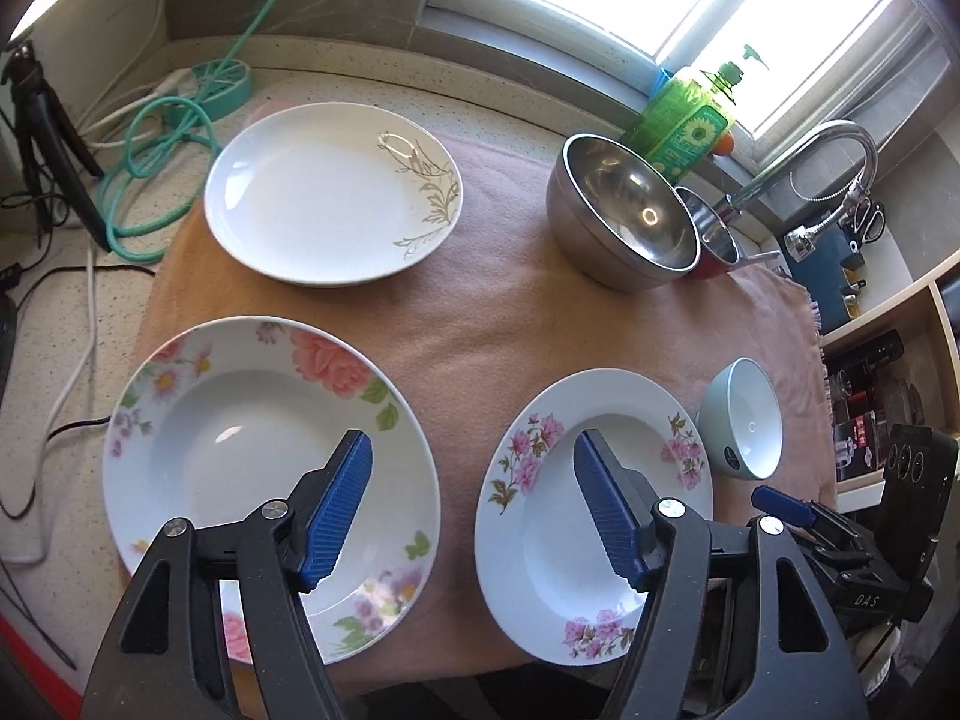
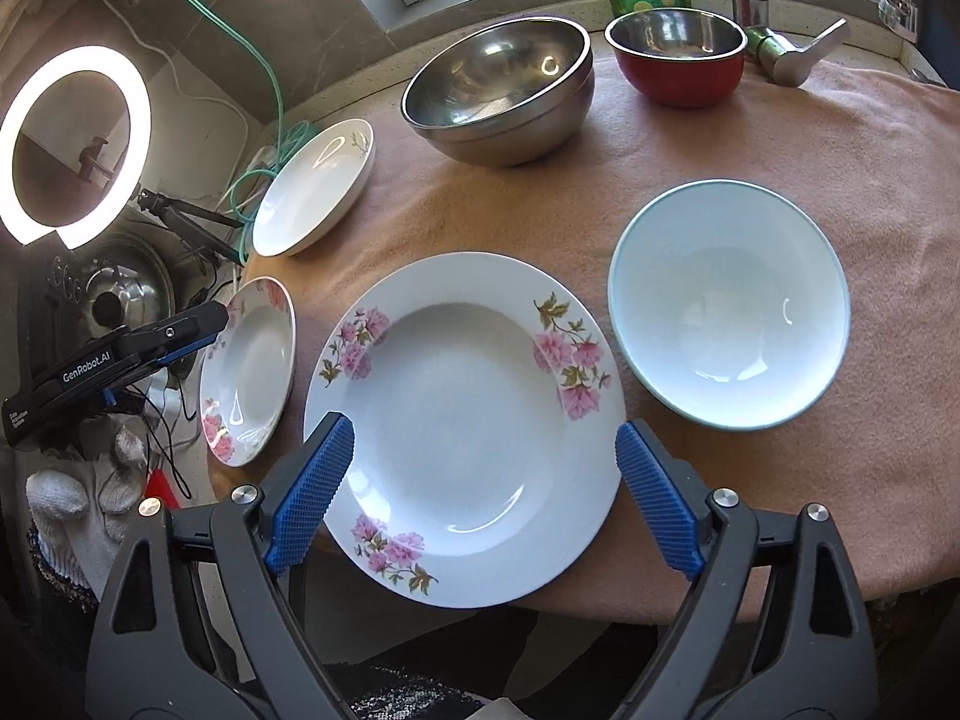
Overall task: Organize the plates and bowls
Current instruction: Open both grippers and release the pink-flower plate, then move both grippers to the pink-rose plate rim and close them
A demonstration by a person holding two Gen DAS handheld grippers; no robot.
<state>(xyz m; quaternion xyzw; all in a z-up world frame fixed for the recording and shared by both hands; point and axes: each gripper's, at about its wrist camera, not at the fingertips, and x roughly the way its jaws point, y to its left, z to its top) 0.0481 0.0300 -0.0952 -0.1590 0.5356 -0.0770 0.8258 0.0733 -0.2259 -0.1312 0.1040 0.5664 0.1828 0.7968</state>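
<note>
Both tools spread, pinching nothing — only the right view shows the red bowl (image 2: 678,63) whole.

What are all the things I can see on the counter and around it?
Flowered plates: 2, white with pink flowers, near edge of the cloth.
Gold-leaf plate: 1, white, far left.
Steel bowl: 1, silver, far middle.
Red bowl: 1, steel inside, by the tap.
Pale bowl: 1, light blue, near right.
Cloth: 1, pinkish, under the dishes.
Soap bottle: 1, green, by the window.
Ring light: 1, glowing white, far left.
Left gripper: blue pads, open.
Right gripper: blue pads, open.
</note>
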